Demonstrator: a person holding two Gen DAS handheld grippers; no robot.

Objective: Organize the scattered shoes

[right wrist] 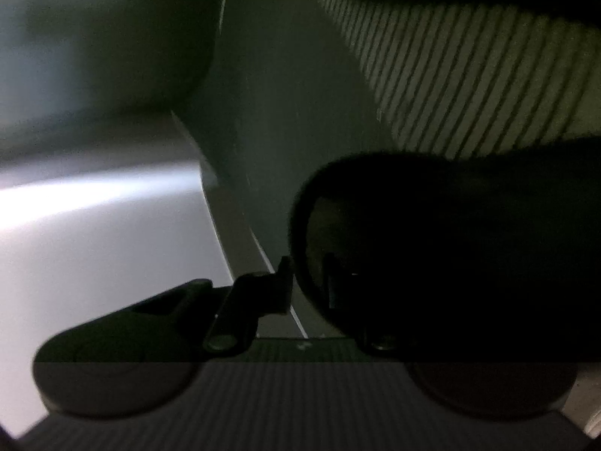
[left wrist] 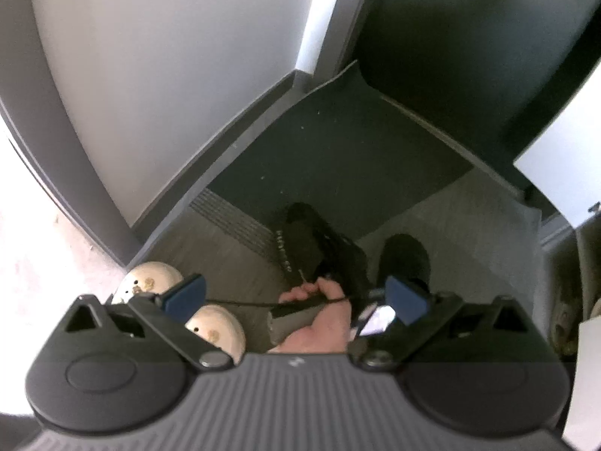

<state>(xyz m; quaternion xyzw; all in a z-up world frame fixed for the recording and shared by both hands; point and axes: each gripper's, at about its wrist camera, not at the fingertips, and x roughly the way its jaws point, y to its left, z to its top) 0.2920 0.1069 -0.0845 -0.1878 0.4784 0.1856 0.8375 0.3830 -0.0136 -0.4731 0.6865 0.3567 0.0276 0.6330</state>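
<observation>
In the left wrist view my left gripper is open, its blue pads wide apart above the floor. Between them a hand holds the right gripper against a black shoe lying by the dark doormat. A second black shoe stands just right of it. Two cream shoes sit under the left finger. The right wrist view is dark. There my right gripper is shut on the rim of the black shoe, whose opening hides the right finger.
A pale wall and grey skirting run along the left, with a dark door behind the mat. A white cabinet stands at the right, and worn brownish shoes lie below it. Ribbed flooring shows past the shoe.
</observation>
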